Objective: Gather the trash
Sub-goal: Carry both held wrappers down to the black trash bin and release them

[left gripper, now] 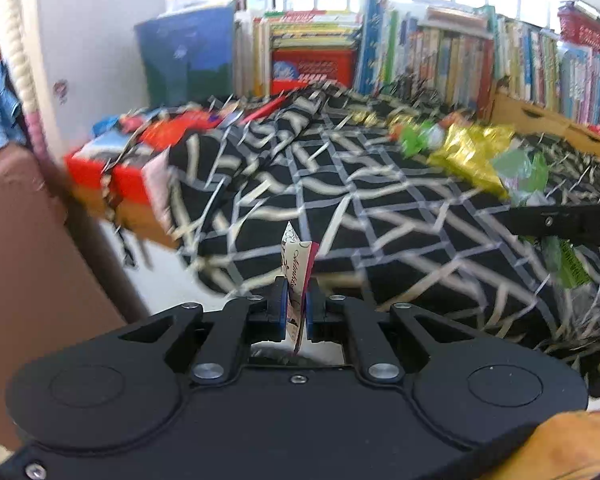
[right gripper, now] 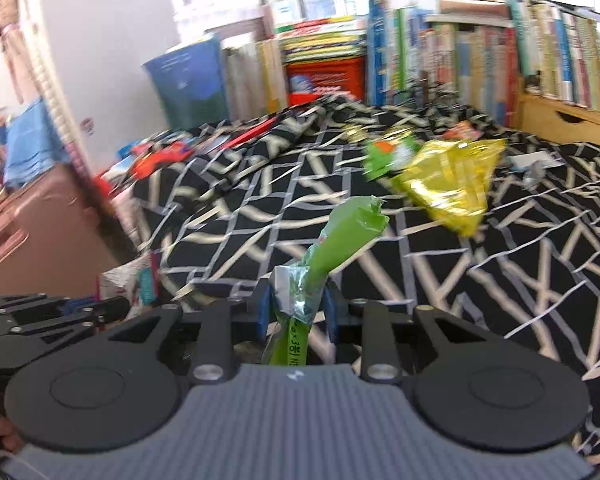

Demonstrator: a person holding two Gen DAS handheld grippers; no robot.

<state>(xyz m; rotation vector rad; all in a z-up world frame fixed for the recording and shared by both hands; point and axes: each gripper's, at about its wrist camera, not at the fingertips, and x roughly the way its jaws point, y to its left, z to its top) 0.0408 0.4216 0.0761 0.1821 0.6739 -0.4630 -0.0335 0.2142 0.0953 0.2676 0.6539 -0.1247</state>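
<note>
1. Left wrist view: the left gripper (left gripper: 297, 304) is clamped on a thin paper wrapper (left gripper: 296, 264), light and floppy, held at its lower end. The patterned blanket (left gripper: 340, 200) drops off at its left edge.
2. Right wrist view: the right gripper (right gripper: 298, 300) pinches a crinkly green wrapper (right gripper: 340, 236) at its bunched base. A slippery yellow bag (right gripper: 452, 180) lies on the blanket beyond, with open room around it.

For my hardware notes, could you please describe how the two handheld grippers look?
Both are matte black linkage frames with silver pivot screws, round discs on either side and blue pads. The left gripper has an all-black body; the right gripper has a grey ribbed centre panel. No cables or sleeves show.
</note>
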